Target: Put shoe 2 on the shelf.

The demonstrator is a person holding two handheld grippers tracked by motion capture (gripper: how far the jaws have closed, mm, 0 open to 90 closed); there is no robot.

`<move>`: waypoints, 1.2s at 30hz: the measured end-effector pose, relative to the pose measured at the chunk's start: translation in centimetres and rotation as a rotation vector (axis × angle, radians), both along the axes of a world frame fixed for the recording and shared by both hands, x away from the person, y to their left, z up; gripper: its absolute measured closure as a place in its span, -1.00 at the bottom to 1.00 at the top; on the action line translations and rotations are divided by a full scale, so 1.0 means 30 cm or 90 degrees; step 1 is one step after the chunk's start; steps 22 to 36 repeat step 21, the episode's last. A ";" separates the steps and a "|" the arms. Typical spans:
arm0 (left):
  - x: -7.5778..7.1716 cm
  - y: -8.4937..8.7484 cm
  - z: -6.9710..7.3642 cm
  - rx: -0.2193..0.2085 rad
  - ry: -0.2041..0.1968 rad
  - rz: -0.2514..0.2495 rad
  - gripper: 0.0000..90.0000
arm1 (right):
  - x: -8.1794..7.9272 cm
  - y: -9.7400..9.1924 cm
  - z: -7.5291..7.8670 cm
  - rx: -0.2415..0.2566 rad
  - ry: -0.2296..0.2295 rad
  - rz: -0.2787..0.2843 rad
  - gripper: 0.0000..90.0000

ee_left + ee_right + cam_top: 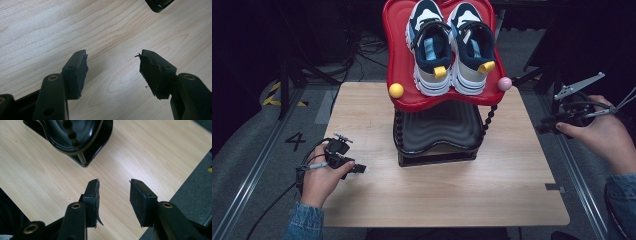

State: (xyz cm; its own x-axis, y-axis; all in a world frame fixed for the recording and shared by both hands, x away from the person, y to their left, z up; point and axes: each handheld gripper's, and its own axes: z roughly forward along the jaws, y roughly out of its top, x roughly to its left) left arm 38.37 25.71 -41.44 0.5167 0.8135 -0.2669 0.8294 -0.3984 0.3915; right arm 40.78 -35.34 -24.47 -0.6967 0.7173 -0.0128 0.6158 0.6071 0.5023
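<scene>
A pair of white, navy and blue sneakers (449, 45) stands heels toward me on the red upper tray (398, 55) of a two-tier rack, with a yellow ball (396, 90) and a pink ball (504, 83) at the tray's front corners. Below it sits the black lower tray (437, 135). My left gripper (357, 169) rests low at the table's left, open, with bare wood between its pads (75, 72). My right gripper (544, 127) hovers at the table's right edge, open with nothing between its pads (140, 200); the black tray's corner (85, 157) lies ahead of it.
The wooden table (512, 170) carries the rack at its middle back. Grey floor with metal rails (252, 170) runs along both sides. Cables and stand legs (292, 75) lie in the dark at the back left.
</scene>
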 end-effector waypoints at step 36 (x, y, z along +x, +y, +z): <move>0.003 0.001 -0.007 0.000 0.004 0.001 -0.14 | -0.014 -0.078 -0.473 0.041 0.078 -0.029 0.19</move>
